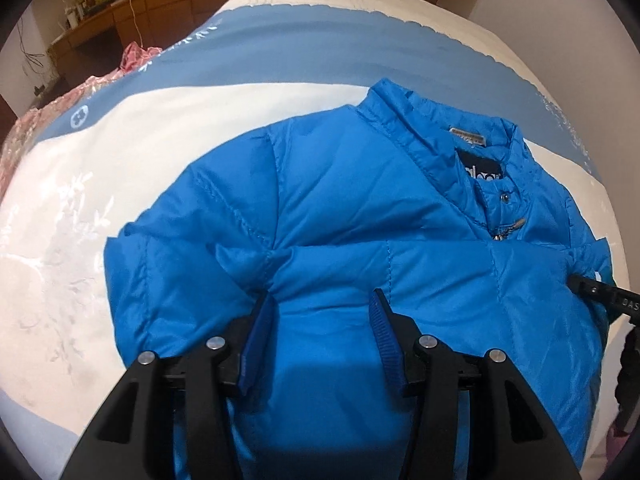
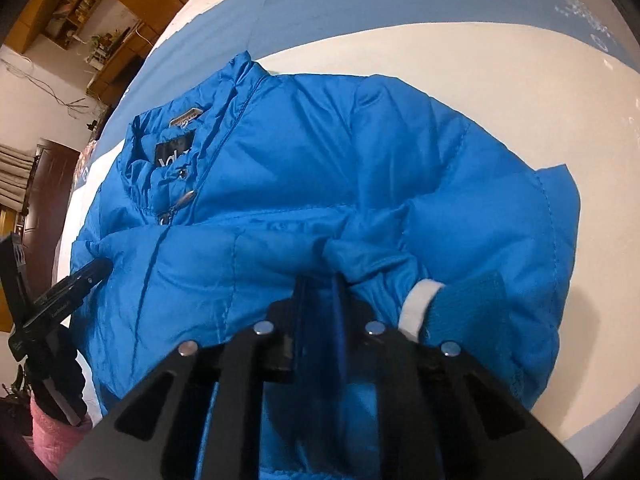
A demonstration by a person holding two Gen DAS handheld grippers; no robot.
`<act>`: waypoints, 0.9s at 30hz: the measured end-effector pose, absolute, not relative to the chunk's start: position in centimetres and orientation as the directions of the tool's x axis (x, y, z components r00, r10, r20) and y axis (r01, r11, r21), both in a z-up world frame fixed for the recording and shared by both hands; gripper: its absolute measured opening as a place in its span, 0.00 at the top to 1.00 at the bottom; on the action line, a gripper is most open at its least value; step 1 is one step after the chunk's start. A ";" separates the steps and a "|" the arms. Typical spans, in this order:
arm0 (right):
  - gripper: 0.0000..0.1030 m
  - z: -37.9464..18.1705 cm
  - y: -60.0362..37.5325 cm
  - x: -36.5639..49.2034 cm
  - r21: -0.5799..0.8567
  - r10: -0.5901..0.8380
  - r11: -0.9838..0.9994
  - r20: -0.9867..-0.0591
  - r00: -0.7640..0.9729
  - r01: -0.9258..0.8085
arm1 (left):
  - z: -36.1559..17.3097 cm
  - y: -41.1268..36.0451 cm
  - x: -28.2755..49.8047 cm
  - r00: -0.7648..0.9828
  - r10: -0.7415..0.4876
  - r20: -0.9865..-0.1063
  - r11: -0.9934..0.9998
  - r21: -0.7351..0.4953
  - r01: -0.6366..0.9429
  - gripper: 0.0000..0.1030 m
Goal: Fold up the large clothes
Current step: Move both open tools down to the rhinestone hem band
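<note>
A bright blue puffer jacket (image 1: pixel 340 200) lies front up on the bed, collar and dark label (image 1: pixel 482 170) toward the far side. My left gripper (image 1: pixel 322 304) has a thick fold of the jacket's lower part bulging between its blue pads, and the cloth puckers at the left fingertip (image 1: pixel 266 304). In the right wrist view my right gripper (image 2: pixel 320 280) is nearly closed and pinches a bunched fold of the jacket (image 2: pixel 320 160). A knit cuff with a white band (image 2: pixel 420 304) lies just right of it. Each gripper's tip shows at the other view's edge.
The bed cover (image 1: pixel 120 200) is cream with broad blue bands. Pink fabric (image 1: pixel 136 56) lies at the bed's far left edge. A wooden desk and cabinets (image 1: pixel 92 20) stand beyond it. A pink sleeve (image 2: pixel 52 428) shows at the lower left.
</note>
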State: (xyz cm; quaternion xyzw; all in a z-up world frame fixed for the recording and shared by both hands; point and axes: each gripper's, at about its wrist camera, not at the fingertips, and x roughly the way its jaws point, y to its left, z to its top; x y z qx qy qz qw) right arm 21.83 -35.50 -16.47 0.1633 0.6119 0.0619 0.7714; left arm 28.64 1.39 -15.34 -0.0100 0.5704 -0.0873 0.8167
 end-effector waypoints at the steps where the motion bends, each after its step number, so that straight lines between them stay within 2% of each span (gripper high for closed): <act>1: 0.80 -15.4 -35.4 21.2 0.335 0.299 0.937 -0.915 0.270 0.097 | -14.8 1.5 28.3 0.344 -0.155 -0.926 0.985 -0.119 0.125 0.52; 7: 0.74 -12.0 -32.3 17.7 0.332 0.321 0.943 -0.891 0.320 -0.022 | -11.5 0.2 23.4 0.437 -0.185 -0.880 0.975 -0.109 0.193 0.52; 14: 0.72 -16.2 -31.0 15.3 0.285 0.281 0.958 -0.920 0.273 -0.024 | -14.8 -1.3 21.0 0.433 -0.124 -0.893 0.973 -0.024 0.228 0.51; 16: 0.73 -16.1 -30.6 15.4 0.261 0.259 0.965 -0.931 0.257 -0.028 | -14.5 -1.6 21.2 0.421 -0.103 -0.901 0.975 -0.007 0.222 0.52; 19: 0.71 -14.5 -30.4 16.4 0.280 0.280 0.959 -0.924 0.259 -0.035 | -13.0 -1.4 22.4 0.407 -0.151 -0.901 0.975 -0.068 0.212 0.52; 23: 0.71 -13.2 -30.2 19.3 0.294 0.292 0.955 -0.910 0.294 -0.038 | -11.5 -2.0 25.3 0.428 -0.175 -0.887 0.974 -0.091 0.209 0.52; 27: 0.70 -15.1 -29.7 22.7 0.270 0.268 0.962 -0.926 0.266 -0.029 | -13.1 -3.0 28.2 0.384 -0.153 -0.911 0.975 -0.076 0.208 0.52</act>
